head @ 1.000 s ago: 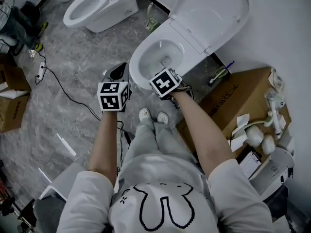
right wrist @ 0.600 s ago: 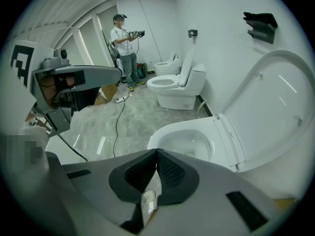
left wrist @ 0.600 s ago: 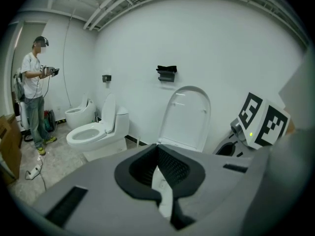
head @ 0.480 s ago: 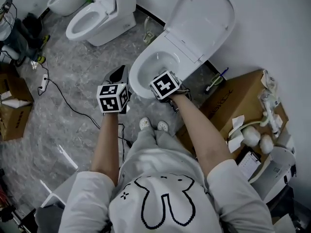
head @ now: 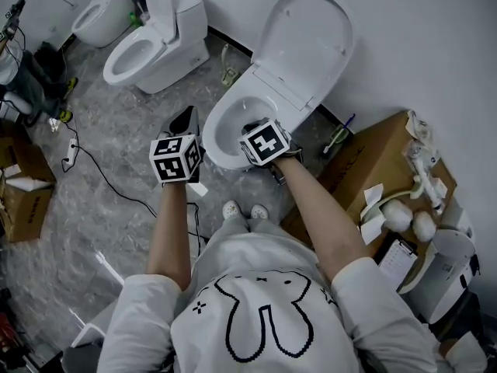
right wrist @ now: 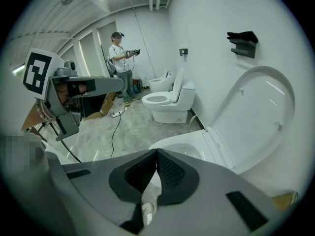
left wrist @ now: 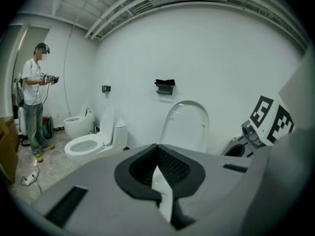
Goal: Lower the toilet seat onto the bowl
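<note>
The white toilet's seat and lid (head: 304,43) stand upright against the wall, above the open bowl (head: 227,134). My right gripper (head: 252,127) hangs over the bowl's front part, shut and holding nothing. My left gripper (head: 186,121) is just left of the bowl, over the floor, also shut and empty. In the right gripper view the shut jaws (right wrist: 157,152) point down at the bowl rim (right wrist: 189,142), with the raised seat (right wrist: 256,117) to the right. In the left gripper view the shut jaws (left wrist: 157,147) face the raised seat (left wrist: 184,127), well short of it.
Two more toilets (head: 155,41) (head: 99,12) stand to the left. A cardboard box (head: 384,158) with white parts on it sits right of the bowl, another box (head: 27,200) at far left. A cable (head: 101,150) crosses the floor. A person (left wrist: 34,102) stands at the far end.
Both grippers have risen, still shut; the right one now overlaps the bowl's front. The seat has stayed upright. The head view has shifted, so the toilet sits further left.
</note>
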